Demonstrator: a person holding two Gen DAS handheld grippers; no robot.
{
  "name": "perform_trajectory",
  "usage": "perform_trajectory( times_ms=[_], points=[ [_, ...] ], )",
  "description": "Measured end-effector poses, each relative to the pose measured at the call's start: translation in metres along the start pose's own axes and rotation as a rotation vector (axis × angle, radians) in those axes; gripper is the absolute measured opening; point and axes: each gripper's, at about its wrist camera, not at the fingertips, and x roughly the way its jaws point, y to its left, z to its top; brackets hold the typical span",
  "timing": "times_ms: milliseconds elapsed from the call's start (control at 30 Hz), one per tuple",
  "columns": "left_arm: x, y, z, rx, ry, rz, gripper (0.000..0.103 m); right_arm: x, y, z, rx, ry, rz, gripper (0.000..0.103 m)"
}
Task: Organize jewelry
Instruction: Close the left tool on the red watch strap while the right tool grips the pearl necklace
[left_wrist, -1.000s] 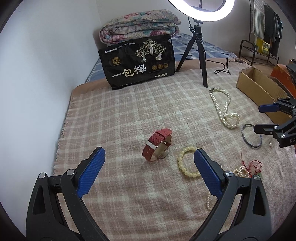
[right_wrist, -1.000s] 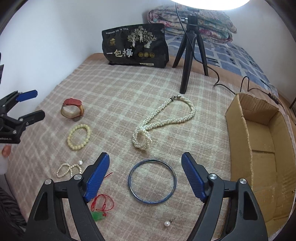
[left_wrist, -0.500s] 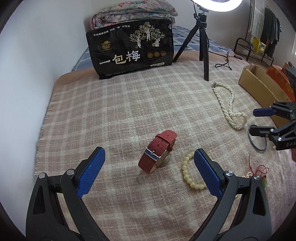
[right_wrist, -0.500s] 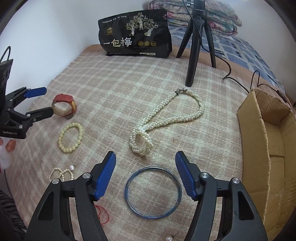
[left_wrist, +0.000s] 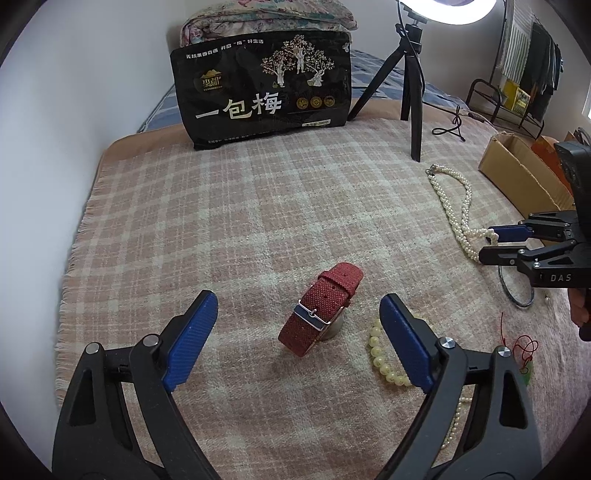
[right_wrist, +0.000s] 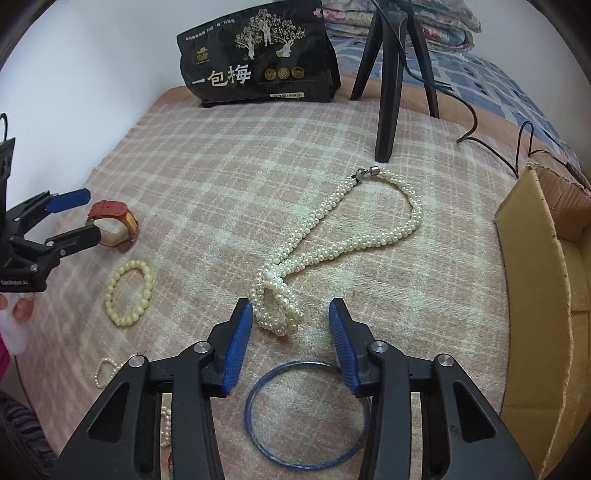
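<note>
A red woven-strap watch stands on its edge on the plaid blanket, with a cream bead bracelet lying flat just beside it. A twisted multi-strand pearl necklace stretches across the blanket, clasp at the far end and knotted loop at the near end. Near that loop lies a thin blue bangle, flat.

Black snack bag at far end of bed: large white characters "一包梅"; smaller print above and below too fine to read. Right hand-held gripper body reads "DAS". Left hand-held gripper body carries small lettering, illegible.
</note>
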Motion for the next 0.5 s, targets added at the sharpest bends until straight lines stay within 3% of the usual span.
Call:
perform_trajectory(
  times_ms=[167,300,500],
  points=[
    [0.0020,0.0000,0.0006,-0.004,0.006,-0.011,0.078,0.0023,-0.0015,0.0043,0.019,-0.003,0.018,0.029],
    [0.0026,-0.0022,0.0014,-0.001,0.010,-0.018,0.066,0.0027,0.0015,0.0038,0.003,0.005,0.012,0.012],
    [0.0026,-0.0053,0.0020,0.007,0.020,-0.037,0.044,0.0015,0.0027,0.0041,-0.007,0.001,-0.006,0.008]
  ],
)
